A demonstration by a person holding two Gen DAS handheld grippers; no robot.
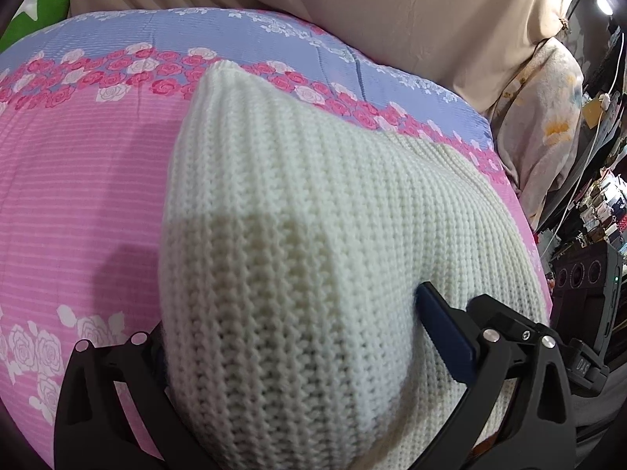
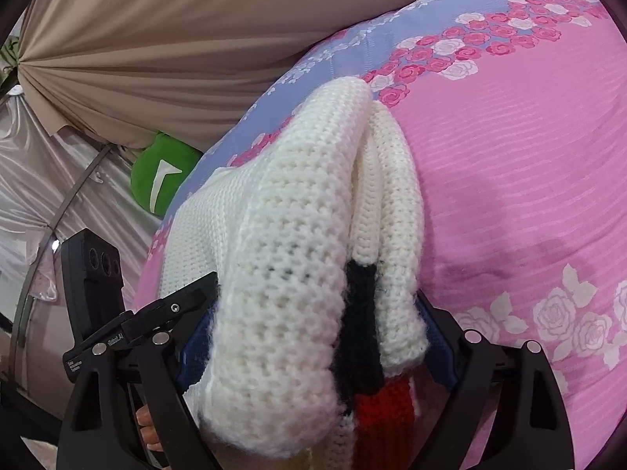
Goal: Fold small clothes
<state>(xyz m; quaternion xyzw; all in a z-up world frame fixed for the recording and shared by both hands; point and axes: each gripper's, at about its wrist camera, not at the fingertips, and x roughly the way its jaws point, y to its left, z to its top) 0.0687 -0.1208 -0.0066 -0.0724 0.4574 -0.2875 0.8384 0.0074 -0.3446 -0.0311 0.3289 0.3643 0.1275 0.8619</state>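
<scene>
Folded knit sweater [image 2: 298, 235] bulges between right claw [image 2: 313, 337] fingers.

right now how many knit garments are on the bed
1: a cream knit sweater lying on the pink floral bedspread, its near edge between the jaws of both grippers. Black and red patches show at its near end in the right view. More could be hidden under it.

Pink striped bedsheet with rose bands and a lavender far border [image 1: 78, 180] covers the bed. Beige draped curtain [image 1: 392, 11] hangs behind. Green cushion with white mark [image 2: 156, 180] lies at the bed's far edge. Cluttered shelves [image 1: 603, 203] stand right.
</scene>
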